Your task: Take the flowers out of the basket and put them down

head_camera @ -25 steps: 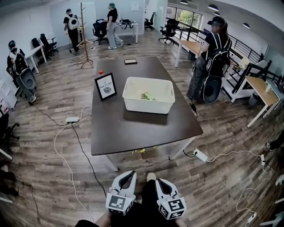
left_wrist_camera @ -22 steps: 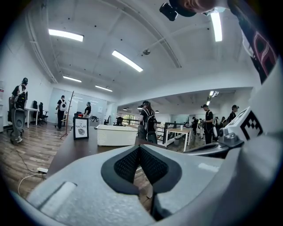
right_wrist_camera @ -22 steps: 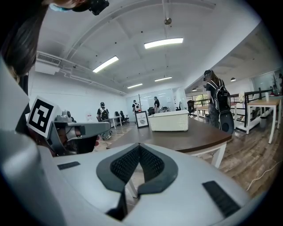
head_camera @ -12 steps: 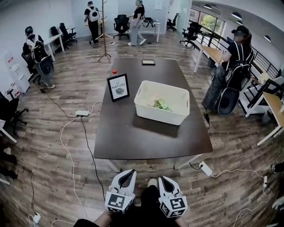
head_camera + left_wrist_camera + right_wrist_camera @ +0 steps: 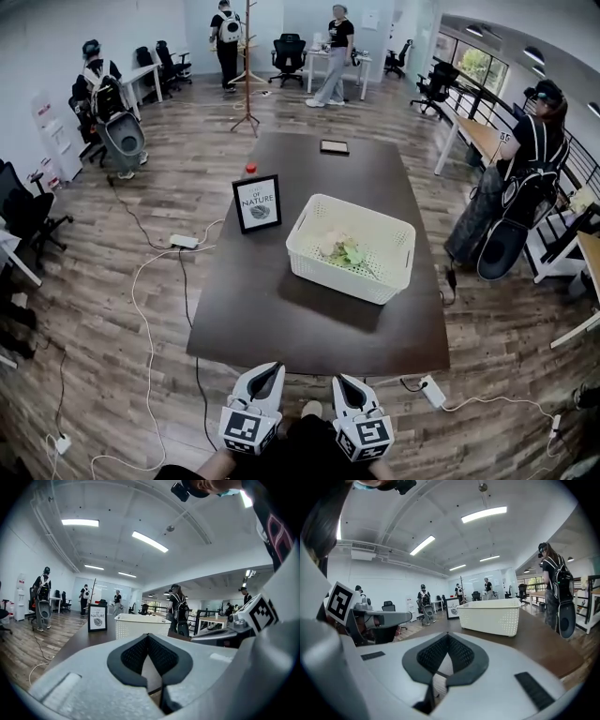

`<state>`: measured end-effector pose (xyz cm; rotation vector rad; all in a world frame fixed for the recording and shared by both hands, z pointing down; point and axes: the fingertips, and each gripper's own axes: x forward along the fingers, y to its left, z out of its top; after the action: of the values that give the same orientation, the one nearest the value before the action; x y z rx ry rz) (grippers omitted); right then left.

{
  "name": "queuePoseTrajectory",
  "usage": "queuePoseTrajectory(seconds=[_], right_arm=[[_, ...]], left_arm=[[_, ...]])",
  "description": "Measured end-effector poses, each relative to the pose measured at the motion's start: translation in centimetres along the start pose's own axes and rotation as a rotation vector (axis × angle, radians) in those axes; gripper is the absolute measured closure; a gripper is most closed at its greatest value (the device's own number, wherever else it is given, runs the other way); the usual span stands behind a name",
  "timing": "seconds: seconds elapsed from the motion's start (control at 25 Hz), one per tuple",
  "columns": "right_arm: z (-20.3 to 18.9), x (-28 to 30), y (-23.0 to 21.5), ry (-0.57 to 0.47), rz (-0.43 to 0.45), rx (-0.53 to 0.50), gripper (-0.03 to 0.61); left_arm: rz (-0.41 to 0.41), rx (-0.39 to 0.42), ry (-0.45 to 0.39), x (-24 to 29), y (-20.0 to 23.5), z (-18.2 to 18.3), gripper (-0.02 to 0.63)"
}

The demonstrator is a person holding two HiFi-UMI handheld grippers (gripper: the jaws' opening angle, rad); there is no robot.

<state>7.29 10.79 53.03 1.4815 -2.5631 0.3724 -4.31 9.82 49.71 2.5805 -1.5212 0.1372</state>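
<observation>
The white basket point(image 5: 334, 275) stands on the dark surface point(image 5: 309, 328). The flowers point(image 5: 345, 251) lie inside it, a small bunch of green and pale bits on its bottom, about at its middle.

The left claw point(image 5: 269, 369) and the right claw point(image 5: 339, 380) sit side by side, well short of the basket on its near side, just off the surface's near edge and pointing toward the basket. Each claw is clenched: in its own view the dark padded jaws meet at their tips with nothing between them.

To the left of the basket, near its far left corner, a framed sign point(image 5: 257, 203) reading "NATURE" stands upright. A small red thing point(image 5: 250, 169) sits beyond the sign, farther from the basket. Past the basket's far side a dark flat device point(image 5: 334, 147) lies near the surface's far end. To the basket's right, off the surface, a person point(image 5: 525, 187) with a backpack stands on the wooden floor point(image 5: 112, 309). A power strip point(image 5: 183, 242) lies on that floor to the basket's left.
</observation>
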Motion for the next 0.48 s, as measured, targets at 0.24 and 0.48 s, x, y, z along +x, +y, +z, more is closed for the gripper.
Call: queuePoseTrajectory(seconds=[0.24,0.48], right_arm=[[1.7,2.0,-3.9,0.01,0.038,-0.022,0.574],[2.4,3.6,-6.9,0.014,0.067,-0.042,0.573]], left_arm=[[0.019,-0.006,-0.007,4.2,-0.8,0.9,0.604],[0.058,-0.023,-0.013,7.3,-1.0,1.0,0.604]])
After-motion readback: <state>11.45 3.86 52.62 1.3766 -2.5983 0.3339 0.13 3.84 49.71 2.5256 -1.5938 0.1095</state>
